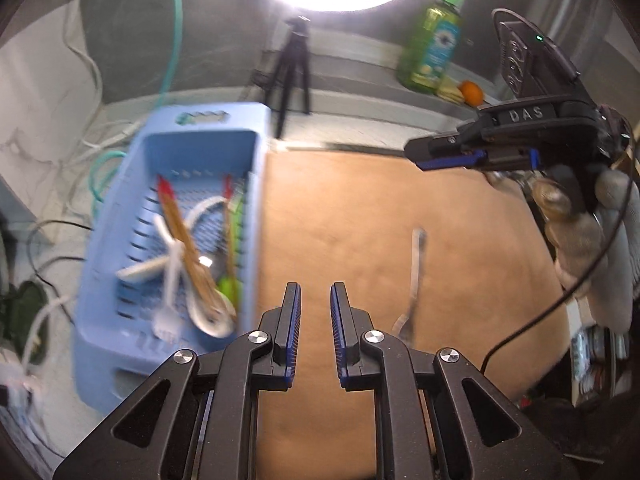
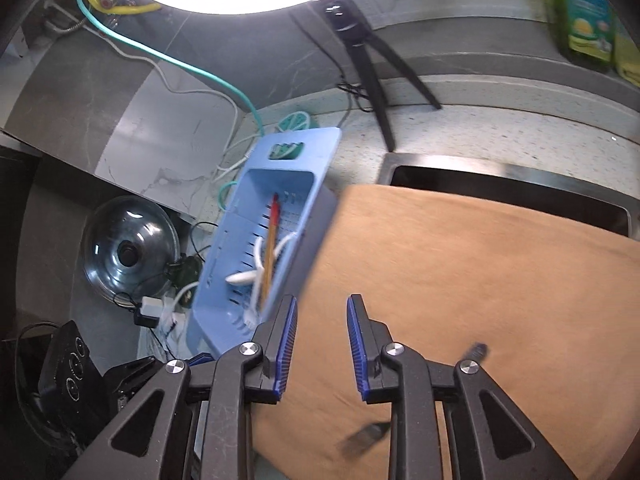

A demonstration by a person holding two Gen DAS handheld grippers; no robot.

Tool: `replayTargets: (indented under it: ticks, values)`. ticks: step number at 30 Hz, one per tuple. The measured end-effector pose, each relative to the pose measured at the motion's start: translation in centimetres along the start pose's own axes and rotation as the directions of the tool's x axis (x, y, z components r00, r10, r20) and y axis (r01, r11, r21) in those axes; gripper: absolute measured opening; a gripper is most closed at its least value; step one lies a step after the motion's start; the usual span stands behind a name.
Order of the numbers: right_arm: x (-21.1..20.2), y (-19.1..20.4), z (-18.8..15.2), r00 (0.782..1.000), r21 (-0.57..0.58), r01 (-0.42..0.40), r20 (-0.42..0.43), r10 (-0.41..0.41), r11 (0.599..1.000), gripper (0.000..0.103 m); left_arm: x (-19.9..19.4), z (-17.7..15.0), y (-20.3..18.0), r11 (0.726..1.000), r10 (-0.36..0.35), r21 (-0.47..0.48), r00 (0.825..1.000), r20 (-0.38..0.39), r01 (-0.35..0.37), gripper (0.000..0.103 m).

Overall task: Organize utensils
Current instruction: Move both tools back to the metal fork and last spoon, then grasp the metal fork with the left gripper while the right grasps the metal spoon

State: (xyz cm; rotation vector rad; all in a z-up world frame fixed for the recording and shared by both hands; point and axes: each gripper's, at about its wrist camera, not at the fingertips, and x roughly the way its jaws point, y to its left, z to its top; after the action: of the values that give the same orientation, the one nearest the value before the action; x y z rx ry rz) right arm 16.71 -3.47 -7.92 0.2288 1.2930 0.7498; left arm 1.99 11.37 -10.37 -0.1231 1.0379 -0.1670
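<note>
1. My left tool [image 1: 315, 332] hangs nearest, its pads a narrow gap apart with nothing between them; my right tool [image 2: 322, 344] stands a little wider, also empty.
2. Just beyond the left tool a metal fork [image 1: 412, 280] lies flat on the tan mat [image 1: 340, 208] covering the table (blurred, so its tines are hard to read). I judge it light, stiff and slippery, best pinched across the handle's middle.
3. Left of the mat sits the blue basket [image 1: 252, 216], holding chopsticks [image 1: 188, 240], white spoons and a green utensil.
4. Farthest stand a tripod [image 1: 294, 68] and a green bottle [image 1: 434, 48].
</note>
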Motion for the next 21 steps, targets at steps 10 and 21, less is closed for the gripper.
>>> replayTargets:
  ticks: [10,21]
  values:
    - [0.0,-5.9,-4.7,0.996,0.069,0.04,-0.083,-0.034,0.997,0.032,3.7,-3.7,-5.6,0.996,-0.049,0.068,0.992,-0.116,0.057,0.023]
    - [3.1,-7.9,-8.0,0.987,0.135,0.016,-0.163,0.006,0.991,0.032,6.9,-5.4,-7.5,0.996,-0.037,0.078,0.983,-0.181,0.052,0.032]
